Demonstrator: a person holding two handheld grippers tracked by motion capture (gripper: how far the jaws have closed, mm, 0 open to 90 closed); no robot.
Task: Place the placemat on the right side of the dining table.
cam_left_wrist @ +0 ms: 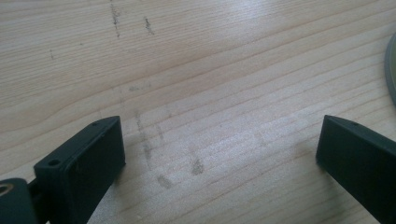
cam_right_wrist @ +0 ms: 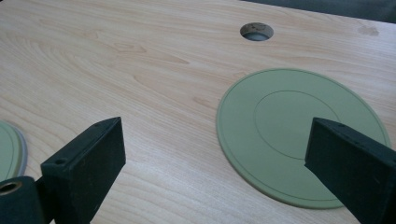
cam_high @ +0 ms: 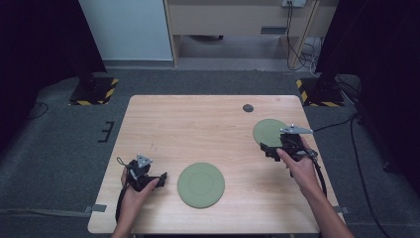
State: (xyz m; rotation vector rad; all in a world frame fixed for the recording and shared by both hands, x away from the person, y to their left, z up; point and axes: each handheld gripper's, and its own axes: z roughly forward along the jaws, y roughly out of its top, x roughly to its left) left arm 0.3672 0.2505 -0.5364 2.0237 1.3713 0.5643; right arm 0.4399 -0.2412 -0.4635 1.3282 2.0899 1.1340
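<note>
A: Describe the discs.
B: Two flat, round, matte green discs: near disc (cam_high: 200,184) at table (cam_high: 188,124) front-centre, far disc (cam_right_wrist: 299,135) right.
A: Grippers?
B: Left gripper (cam_left_wrist: 219,154) and right gripper (cam_right_wrist: 212,154): jaws apart, empty.

On the table (cam_high: 163,124) two discs lay well apart. The near disc (cam_high: 200,184) sat toward the person's edge, about midway across; the far disc (cam_high: 268,131) lay farther back and to the right. Behind the far disc, a little to its left, was a round cable hole (cam_high: 248,107) in the tabletop. The left gripper (cam_high: 159,179) rested just left of the near disc (apart from it), and the right gripper (cam_high: 268,150) sat at the far disc's near edge.
</note>
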